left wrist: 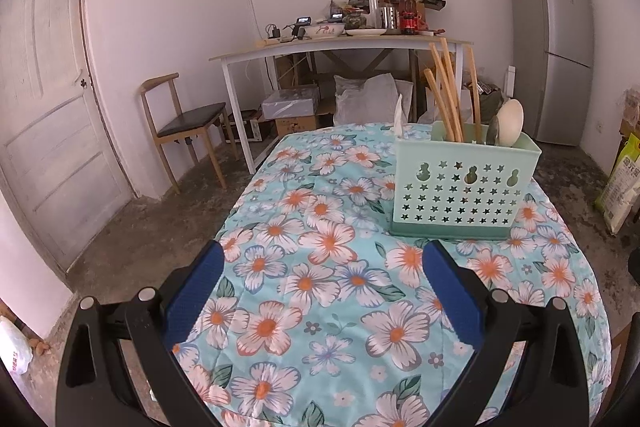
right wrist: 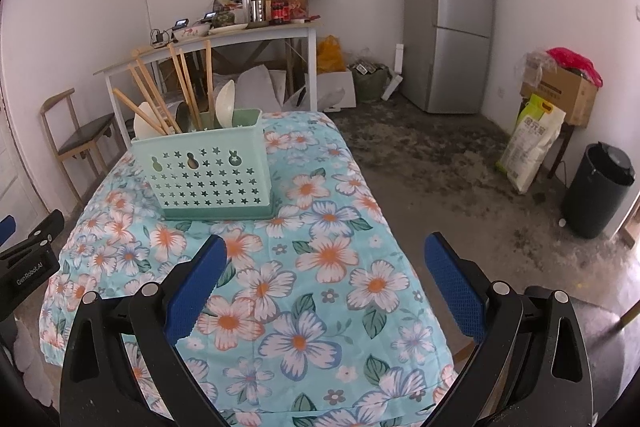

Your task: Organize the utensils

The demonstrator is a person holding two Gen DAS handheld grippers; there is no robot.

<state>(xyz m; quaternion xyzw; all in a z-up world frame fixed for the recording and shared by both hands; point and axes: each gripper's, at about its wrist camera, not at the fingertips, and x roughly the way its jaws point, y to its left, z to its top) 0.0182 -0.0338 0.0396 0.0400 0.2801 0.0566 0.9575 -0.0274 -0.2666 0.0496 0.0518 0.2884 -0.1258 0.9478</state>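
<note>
A mint-green utensil holder (left wrist: 462, 187) with star cutouts stands on the floral tablecloth (left wrist: 320, 287). It holds several wooden chopsticks (left wrist: 446, 95), a white spoon (left wrist: 510, 123) and a grey metal spoon (left wrist: 493, 135). In the right wrist view the holder (right wrist: 208, 175) stands at the far left of the table, with chopsticks (right wrist: 184, 87) and white spoons (right wrist: 224, 105) in it. My left gripper (left wrist: 324, 259) is open and empty, in front of the holder. My right gripper (right wrist: 326, 255) is open and empty, in front and right of the holder.
A white side table (left wrist: 340, 45) with bottles and dishes stands at the back wall. A wooden chair (left wrist: 184, 123) is at the left, a grey fridge (right wrist: 450, 19) at the right. A rice bag (right wrist: 532, 143), a cardboard box (right wrist: 564, 91) and a black bin (right wrist: 598, 189) stand on the floor at right.
</note>
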